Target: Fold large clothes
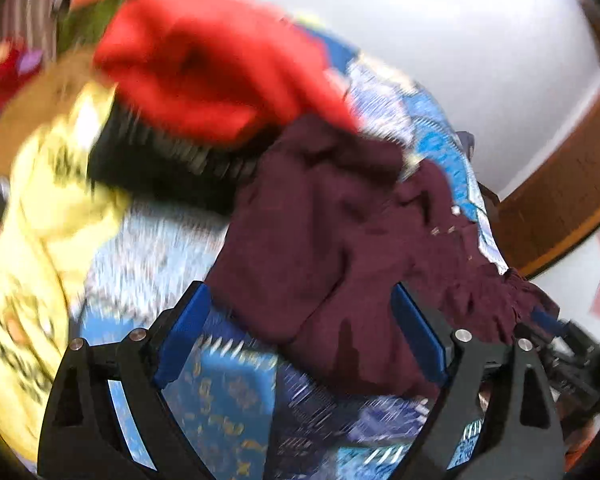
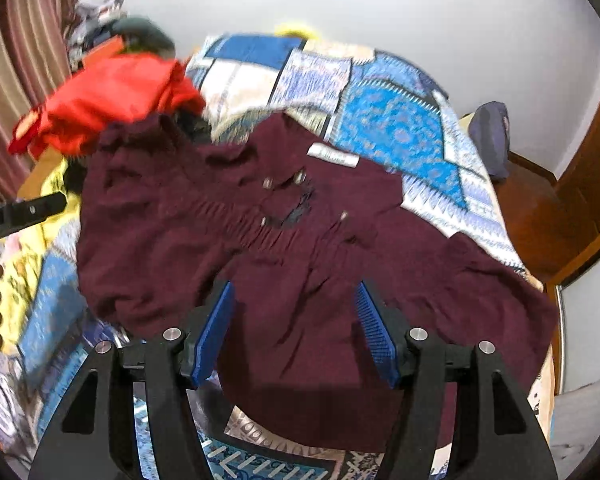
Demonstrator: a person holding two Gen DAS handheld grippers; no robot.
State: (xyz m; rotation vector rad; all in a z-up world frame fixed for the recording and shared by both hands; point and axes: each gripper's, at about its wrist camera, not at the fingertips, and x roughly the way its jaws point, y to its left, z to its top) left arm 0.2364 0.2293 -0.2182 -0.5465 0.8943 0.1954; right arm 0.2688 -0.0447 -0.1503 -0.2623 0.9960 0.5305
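Right wrist view shows our right gripper point(image 2: 296, 328), jaws apart, over the maroon top point(image 2: 260, 240) spread across the bed point(image 2: 400, 128), collar ahead; left gripper point(image 1: 300, 344) also apart.

Garment point(image 2: 300, 248) on bedspread point(image 2: 400, 128), clothes pile point(image 2: 108, 96) behind-left.

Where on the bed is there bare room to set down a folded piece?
Bare bedspread lies beyond the maroon garment, toward the wall and right edge. The left side is crowded: red garment on a pile, yellow cloth below it.
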